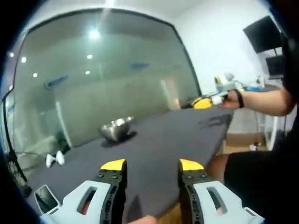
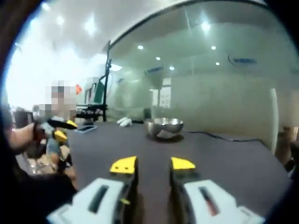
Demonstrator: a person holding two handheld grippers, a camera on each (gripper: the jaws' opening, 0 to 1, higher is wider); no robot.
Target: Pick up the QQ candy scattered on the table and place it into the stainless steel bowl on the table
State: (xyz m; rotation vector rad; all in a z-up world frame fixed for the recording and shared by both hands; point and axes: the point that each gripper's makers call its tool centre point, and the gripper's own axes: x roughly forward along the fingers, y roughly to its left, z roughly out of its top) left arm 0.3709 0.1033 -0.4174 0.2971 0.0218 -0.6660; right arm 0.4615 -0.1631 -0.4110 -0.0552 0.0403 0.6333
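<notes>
No text, label or number can be read in either view; the blue marks on the glass wall (image 1: 93, 84) are too blurred to make out, in both views

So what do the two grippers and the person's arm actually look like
Both the left gripper and the right gripper have light grey bodies, black inner jaws and yellow tips. In the left gripper view, the person's arm wears a dark wrist strap.

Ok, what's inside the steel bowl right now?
The stainless steel bowl sits side-on to both views; its wall hides the inside. Only bright reflections show at the rim, so any candy inside can't be confirmed.
</notes>
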